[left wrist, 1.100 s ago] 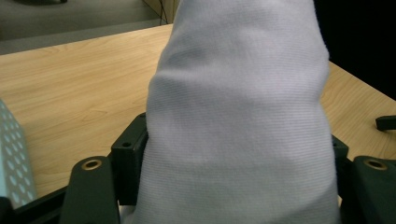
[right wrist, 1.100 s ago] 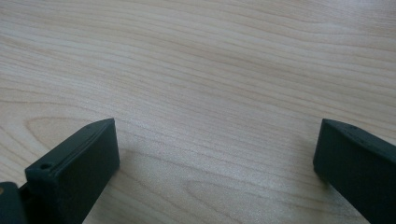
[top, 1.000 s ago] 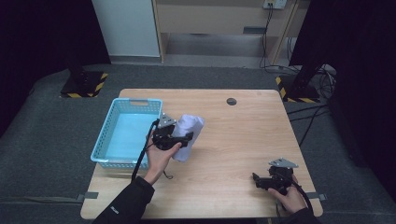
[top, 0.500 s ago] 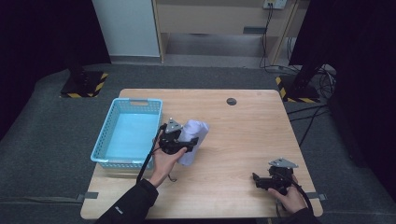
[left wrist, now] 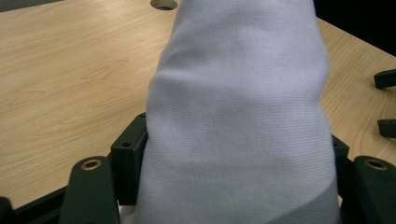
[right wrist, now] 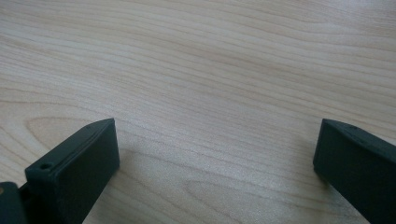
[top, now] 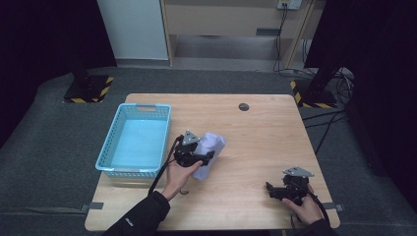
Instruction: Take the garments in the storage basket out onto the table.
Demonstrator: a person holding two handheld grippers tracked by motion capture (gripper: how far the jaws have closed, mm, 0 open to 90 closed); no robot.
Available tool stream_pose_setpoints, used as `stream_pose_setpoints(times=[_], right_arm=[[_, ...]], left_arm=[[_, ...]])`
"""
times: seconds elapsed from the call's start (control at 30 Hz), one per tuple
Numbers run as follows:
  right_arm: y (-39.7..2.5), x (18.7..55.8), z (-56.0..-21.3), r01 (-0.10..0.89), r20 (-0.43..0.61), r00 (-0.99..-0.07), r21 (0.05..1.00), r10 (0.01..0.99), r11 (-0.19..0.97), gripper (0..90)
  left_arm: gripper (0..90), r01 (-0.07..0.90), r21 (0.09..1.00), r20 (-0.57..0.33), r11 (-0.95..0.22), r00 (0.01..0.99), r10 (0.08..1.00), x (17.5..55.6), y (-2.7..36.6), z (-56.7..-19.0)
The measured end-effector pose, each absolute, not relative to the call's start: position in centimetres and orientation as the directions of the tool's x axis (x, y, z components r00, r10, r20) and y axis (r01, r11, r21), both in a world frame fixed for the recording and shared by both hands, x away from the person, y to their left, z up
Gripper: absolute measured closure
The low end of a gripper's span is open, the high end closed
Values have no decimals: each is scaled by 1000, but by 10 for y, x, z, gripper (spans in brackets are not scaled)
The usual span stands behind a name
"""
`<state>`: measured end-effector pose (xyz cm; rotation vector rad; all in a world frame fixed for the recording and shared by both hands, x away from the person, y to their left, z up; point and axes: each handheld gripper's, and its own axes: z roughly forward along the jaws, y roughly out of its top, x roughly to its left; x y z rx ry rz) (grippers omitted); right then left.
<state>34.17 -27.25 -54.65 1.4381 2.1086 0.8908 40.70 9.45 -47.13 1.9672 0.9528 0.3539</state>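
Note:
A bunched white cloth [top: 210, 146] is held just above the wooden table [top: 265, 128], right of a light blue basket [top: 135, 140]. My left gripper [top: 198, 156] is shut on the white cloth. In the left gripper view the cloth [left wrist: 238, 93] rises between the black jaws and hides their tips; the left gripper [left wrist: 236, 154] grips it low down. My right gripper [top: 273, 190] rests open on the table near the front right corner. In the right gripper view the right gripper [right wrist: 217, 135] has bare wood between its jaws.
The basket looks empty and stands at the table's left side. A dark round grommet [top: 244, 106] sits in the tabletop near the far edge. The other gripper's two jaw tips [left wrist: 385, 79] show at the right edge of the left gripper view.
My left gripper has carried the cloth a little to the right and toward the near side, away from the basket. The right gripper has stayed put.

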Motion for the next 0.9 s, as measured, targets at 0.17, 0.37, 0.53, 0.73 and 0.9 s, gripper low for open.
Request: stream_pose_setpoints(times=[0.17,0.37,0.53,0.73,0.9], right_arm=[[-272,342,-546,651,3,-366,716,931,254,5],[-272,342,-546,651,3,-366,716,930,254,6],[-272,342,-546,651,3,-366,716,931,254,5],[-273,342,-546,651,3,-366,716,930,254,5],[-272,342,-546,650,3,-366,716,930,254,5]], left_arm=[[315,485,819,-124,-305,669,733,406,92,-475],[315,488,812,-124,-320,680,723,406,88,-480],[314,487,811,-127,-324,687,716,406,86,-482],[312,491,805,-130,-334,696,706,405,84,-485],[309,495,794,-127,-354,703,699,405,81,-489]])
